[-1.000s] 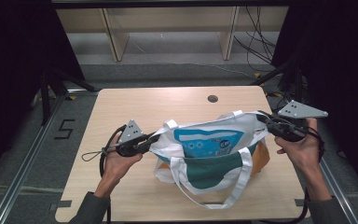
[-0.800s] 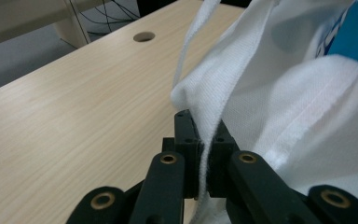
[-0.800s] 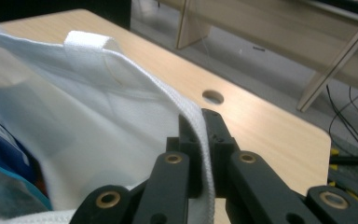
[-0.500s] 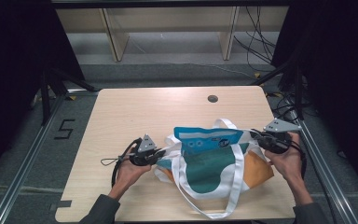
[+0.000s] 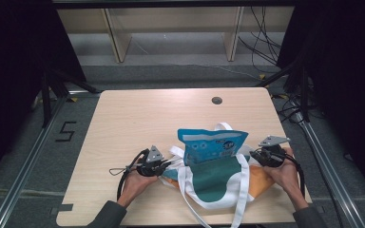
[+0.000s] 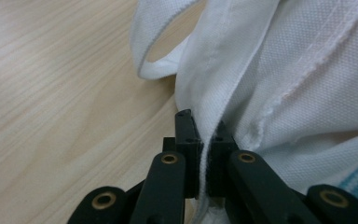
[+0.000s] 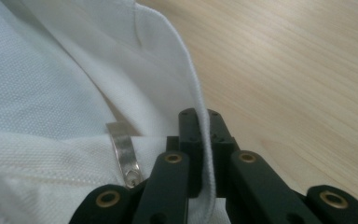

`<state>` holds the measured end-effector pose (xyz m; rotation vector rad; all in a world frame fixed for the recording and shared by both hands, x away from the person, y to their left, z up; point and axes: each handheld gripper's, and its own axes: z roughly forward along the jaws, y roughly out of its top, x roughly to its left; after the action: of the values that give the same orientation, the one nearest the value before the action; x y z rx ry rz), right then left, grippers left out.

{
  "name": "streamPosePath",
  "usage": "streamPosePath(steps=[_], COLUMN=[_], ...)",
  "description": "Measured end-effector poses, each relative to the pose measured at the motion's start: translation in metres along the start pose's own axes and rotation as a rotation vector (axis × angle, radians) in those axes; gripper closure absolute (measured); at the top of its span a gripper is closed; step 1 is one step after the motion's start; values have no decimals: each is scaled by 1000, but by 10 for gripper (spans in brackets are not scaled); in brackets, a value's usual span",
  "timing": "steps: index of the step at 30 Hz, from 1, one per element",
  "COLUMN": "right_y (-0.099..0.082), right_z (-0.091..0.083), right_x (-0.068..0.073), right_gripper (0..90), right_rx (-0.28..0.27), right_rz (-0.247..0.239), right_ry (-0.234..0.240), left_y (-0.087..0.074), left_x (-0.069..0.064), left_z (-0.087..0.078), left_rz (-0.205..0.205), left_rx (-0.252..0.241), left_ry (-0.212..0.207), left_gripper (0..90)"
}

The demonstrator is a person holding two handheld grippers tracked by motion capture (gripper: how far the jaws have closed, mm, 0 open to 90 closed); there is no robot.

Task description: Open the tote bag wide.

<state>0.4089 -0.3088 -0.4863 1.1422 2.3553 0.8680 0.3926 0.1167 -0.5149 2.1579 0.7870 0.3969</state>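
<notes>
A white cloth tote bag (image 5: 218, 183) with green and orange panels and long white straps lies low on the wooden table (image 5: 138, 123). A blue snack packet (image 5: 211, 142) stands up out of its mouth. My left gripper (image 5: 168, 165) is shut on the bag's left rim; white fabric (image 6: 261, 70) runs between its jaws. At the bag's right rim my right gripper (image 5: 254, 156) is shut on a white hem (image 7: 186, 93). A small metal zip pull (image 7: 123, 149) lies beside the right jaws.
A round cable hole (image 5: 216, 100) sits near the table's far edge. Wooden shelf legs (image 5: 116, 35) and loose cables (image 5: 266, 42) stand behind the table. A metal floor rail (image 5: 28, 161) runs along the left side.
Both grippers have sunk toward the table with the bag held between them. The bag has dropped and slackened onto the tabletop, its straps spilling toward the near edge.
</notes>
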Motion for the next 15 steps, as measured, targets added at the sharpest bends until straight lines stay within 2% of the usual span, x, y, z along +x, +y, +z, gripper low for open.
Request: streamPosePath(steps=[2,3,4,5,6,7,8,11,12,13,14,15], right_y=[0,-1,0,0,0,0,1,2,5,5,6,9], right_z=[2,3,4,6,8,8,12,17,21,21,23,25], right_x=[-2,-1,-1,-1,-1,-1,-2,-3,-5,-5,-6,-6], right_gripper=[884,884,884,884,884,884,885,885,885,885,884,885], right_rx=[3,8,16,15,22,22,39,34,41,41,32,38], right_rz=[-3,9,5,-19,-21,-21,3,-2,17,17,13,19], right_ry=[-1,0,-6,-13,-13,-13,-4,-12,-1,-1,-1,-1], left_y=[0,0,1,1,1,1,1,2,4,4,5,5], left_x=[-2,-2,-2,-3,-1,-1,-1,0,3,3,4,7], left_z=[0,-1,0,1,2,2,3,4,4,4,5,4], left_rz=[-1,13,31,18,41,41,16,36,26,26,41,35], left_rx=[5,15,20,16,20,20,14,21,34,34,25,45], left_ry=[11,19,28,31,34,34,33,38,56,56,76,79], left_gripper=[866,865,864,863,862,861,859,851,843,843,843,843])
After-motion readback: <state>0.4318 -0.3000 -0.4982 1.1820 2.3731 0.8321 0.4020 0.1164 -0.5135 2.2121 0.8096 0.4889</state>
